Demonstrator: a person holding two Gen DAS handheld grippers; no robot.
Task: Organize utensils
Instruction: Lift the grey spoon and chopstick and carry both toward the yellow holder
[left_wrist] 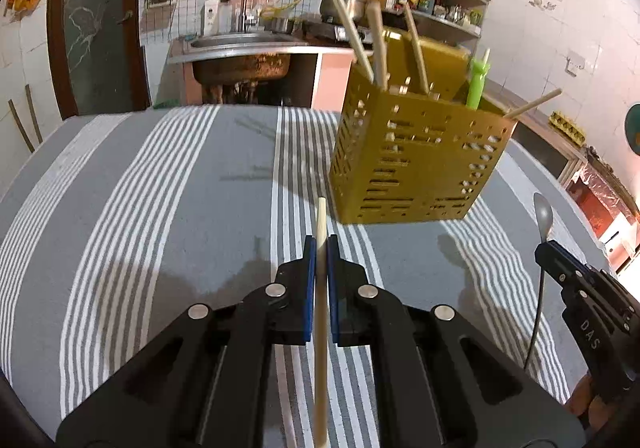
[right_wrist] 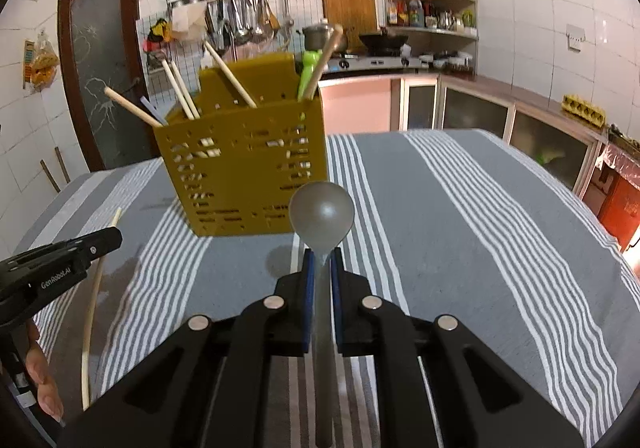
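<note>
My left gripper [left_wrist: 320,244] is shut on a pale wooden chopstick [left_wrist: 321,215] that runs back between its blue pads, tip pointing at the table. My right gripper [right_wrist: 321,256] is shut on the handle of a grey metal spoon [right_wrist: 322,212], bowl forward. A mustard-yellow perforated utensil holder [left_wrist: 416,163] [right_wrist: 244,171] stands on the striped cloth ahead of both, with several chopsticks and a green utensil [left_wrist: 477,83] [right_wrist: 308,71] inside. The right gripper with the spoon [left_wrist: 543,213] shows at the lower right of the left wrist view; the left gripper and chopstick [right_wrist: 94,296] show at the right wrist view's left edge.
The grey and white striped tablecloth [left_wrist: 168,207] [right_wrist: 480,215] covers the table. Behind it are a sink [left_wrist: 244,43], hanging ladles, a stove with pots [right_wrist: 384,43] and a counter with cabinets [right_wrist: 520,115]. A person's fingers [right_wrist: 44,380] show at the lower left.
</note>
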